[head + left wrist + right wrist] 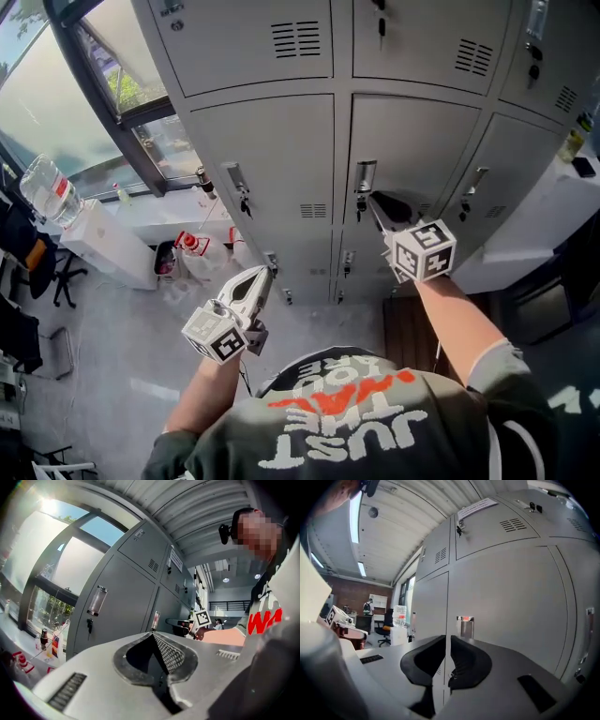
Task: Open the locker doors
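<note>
Lockers (281, 150) all stand shut, so the task looks barely begun. The right gripper (375, 201) has its jaws closed on nothing, with the tips just below the handle (364, 177) of the middle door (417, 141). Whether they touch it I cannot tell. The left gripper (263, 278), also closed and empty, hangs well below and left of that handle. I judge the right jaws need to part, take the handle squarely, then pull straight out rather than sideways. The handle sits at the door's left edge, so the door probably swings to the right of it. A white worktop (553, 211) well right of the handle may limit the swing. Space below the handle, toward the person, looks open.
</note>
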Available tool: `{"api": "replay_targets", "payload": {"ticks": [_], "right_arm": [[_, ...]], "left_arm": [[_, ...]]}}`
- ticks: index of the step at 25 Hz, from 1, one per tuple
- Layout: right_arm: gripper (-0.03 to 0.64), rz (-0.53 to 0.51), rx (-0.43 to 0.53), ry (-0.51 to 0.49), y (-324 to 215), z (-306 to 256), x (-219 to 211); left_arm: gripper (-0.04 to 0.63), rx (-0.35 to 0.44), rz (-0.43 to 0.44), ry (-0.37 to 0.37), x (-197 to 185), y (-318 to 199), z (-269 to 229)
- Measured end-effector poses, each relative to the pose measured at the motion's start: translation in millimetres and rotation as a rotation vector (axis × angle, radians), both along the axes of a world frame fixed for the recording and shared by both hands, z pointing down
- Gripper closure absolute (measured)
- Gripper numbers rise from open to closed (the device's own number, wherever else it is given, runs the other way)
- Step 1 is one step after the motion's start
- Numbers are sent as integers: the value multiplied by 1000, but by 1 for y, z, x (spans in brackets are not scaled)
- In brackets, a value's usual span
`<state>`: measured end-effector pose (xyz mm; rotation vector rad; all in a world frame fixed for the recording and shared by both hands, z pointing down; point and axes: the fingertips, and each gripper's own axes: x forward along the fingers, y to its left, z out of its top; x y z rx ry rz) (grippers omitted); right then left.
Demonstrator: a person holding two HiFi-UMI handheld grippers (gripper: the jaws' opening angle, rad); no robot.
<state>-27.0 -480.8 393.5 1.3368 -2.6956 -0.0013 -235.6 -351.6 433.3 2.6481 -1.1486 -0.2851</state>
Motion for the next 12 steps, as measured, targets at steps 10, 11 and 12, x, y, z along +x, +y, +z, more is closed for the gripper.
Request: {"api": "replay_targets", "payload": {"ticks": [10,11,12], "right_arm": [[481,229,-15,33,-57,4,-18],[478,238,-18,34,-59,5,-20],[474,248,-20,35,-61,6,-21]], "left_arm": [[594,-44,68,13,-59,-15,20],[594,-46,76,19,-63,-16,20],[594,-47,79,21,-68,-17,20]]}}
